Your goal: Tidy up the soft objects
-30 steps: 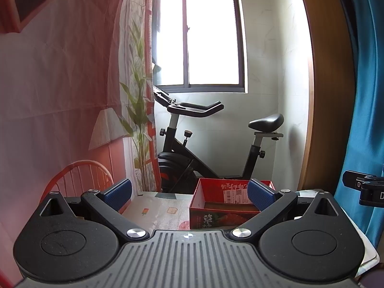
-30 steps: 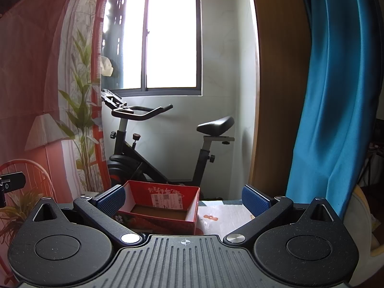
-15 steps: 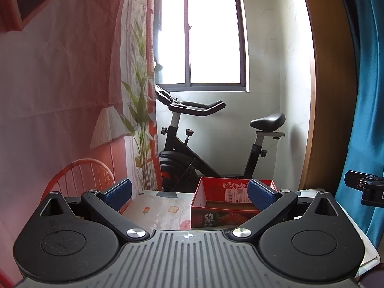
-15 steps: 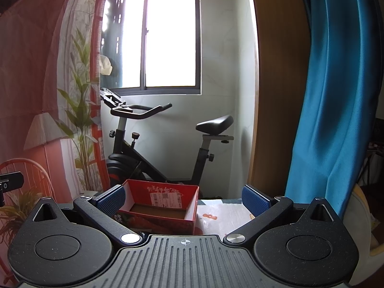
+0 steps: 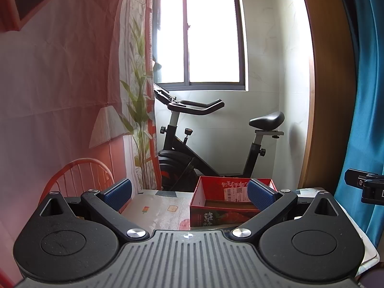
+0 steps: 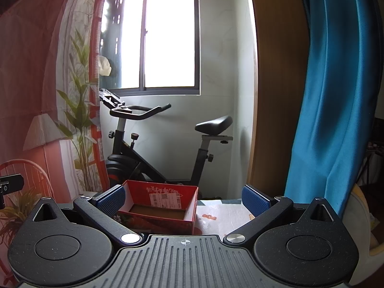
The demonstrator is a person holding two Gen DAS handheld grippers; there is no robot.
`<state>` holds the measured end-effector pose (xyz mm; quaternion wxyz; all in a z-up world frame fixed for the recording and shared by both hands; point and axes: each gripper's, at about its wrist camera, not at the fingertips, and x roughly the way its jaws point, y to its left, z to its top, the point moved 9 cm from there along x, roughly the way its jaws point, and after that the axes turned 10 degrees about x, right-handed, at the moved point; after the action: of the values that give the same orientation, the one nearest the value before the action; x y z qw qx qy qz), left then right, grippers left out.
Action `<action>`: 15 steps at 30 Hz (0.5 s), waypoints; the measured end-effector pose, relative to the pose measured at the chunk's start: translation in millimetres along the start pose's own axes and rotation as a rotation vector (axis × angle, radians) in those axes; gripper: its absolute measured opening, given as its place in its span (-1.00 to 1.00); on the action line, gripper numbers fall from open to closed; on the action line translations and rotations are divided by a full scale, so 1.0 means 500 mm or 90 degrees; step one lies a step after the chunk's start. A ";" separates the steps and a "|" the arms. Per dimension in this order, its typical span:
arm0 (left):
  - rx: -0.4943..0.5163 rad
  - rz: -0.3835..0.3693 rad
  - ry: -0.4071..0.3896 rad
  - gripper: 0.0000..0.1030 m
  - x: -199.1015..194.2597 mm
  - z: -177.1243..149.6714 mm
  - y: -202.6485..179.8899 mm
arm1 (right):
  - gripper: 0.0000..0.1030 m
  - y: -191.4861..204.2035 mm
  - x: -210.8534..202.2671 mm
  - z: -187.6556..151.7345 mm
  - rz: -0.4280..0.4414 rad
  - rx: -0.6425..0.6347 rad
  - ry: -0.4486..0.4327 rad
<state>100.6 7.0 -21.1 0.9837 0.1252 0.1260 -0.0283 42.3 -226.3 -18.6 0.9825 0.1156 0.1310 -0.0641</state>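
Observation:
An open red cardboard box (image 5: 216,212) stands on a table with a patterned cloth (image 5: 156,208); its inside looks empty. It also shows in the right wrist view (image 6: 163,216). My left gripper (image 5: 189,193) is open and empty, held above the table's near side with the box ahead and to the right. My right gripper (image 6: 183,199) is open and empty, with the box ahead and to the left. No soft objects are in view.
An exercise bike (image 5: 192,148) stands behind the table under the window. A red chair (image 5: 79,177) and a printed pink curtain (image 5: 60,84) are on the left. A blue curtain (image 6: 336,96) hangs on the right. The table cloth shows beside the box (image 6: 223,213).
Both views have shifted slightly; the box sits a little lower and closer in each. Both grippers stay open and empty.

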 end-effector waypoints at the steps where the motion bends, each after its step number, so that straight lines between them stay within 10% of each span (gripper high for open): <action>1: 0.000 0.000 0.000 1.00 0.000 0.000 0.000 | 0.99 -0.001 0.001 -0.001 0.000 0.000 0.000; 15: 0.000 0.000 0.001 1.00 0.000 -0.001 -0.002 | 0.99 -0.001 0.001 0.000 0.000 0.001 0.001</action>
<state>100.5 6.0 -21.9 0.9836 0.1253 0.1263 -0.0281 42.7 -226.7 -18.9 0.9824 0.1162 0.1316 -0.0641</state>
